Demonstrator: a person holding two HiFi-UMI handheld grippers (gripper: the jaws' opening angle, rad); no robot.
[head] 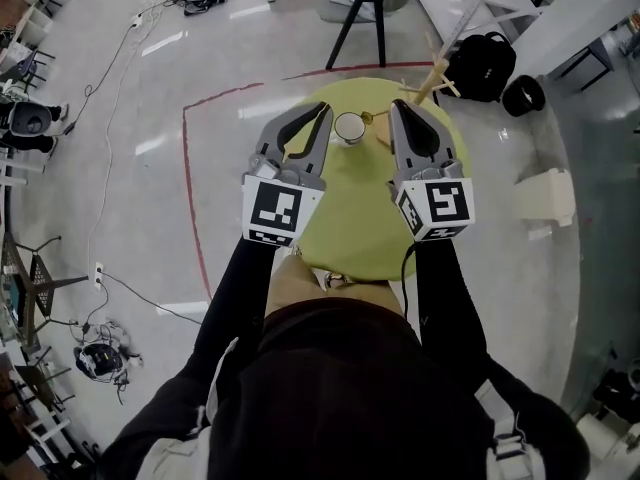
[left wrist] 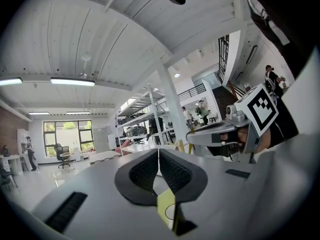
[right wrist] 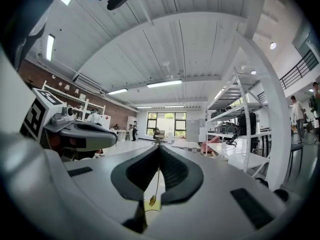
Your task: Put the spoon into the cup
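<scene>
Spoon (head: 372,118) is pinched in our right gripper (head: 394,106). In the right gripper view the thin gold handle runs up between the closed jaws of the right gripper (right wrist: 159,156) and the spoon's (right wrist: 152,200) bowl hangs below them. It is not in the cup.

In the head view the bowl end pokes out left of the gripper tip, just beside the rim of the cup (head: 349,128). We can't tell whether it touches.

The cup is white and upright on the round yellow-green table (head: 360,218), toward its far edge, between the two gripper tips.

Left gripper (head: 324,110) sits just left of the cup. The left gripper view shows the jaws of the left gripper (left wrist: 158,156) pressed together with nothing between them.

Both grippers point away from us over the table, roughly parallel, with the marker cubes nearest our body. Each one shows in the other's camera off to the side.

Past the table we see light wooden sticks (head: 435,78) at the far right edge, then a black backpack (head: 480,63) and a black chair (head: 360,8) on the glossy floor. A red line (head: 190,168) is marked on the floor around the table's left side.
</scene>
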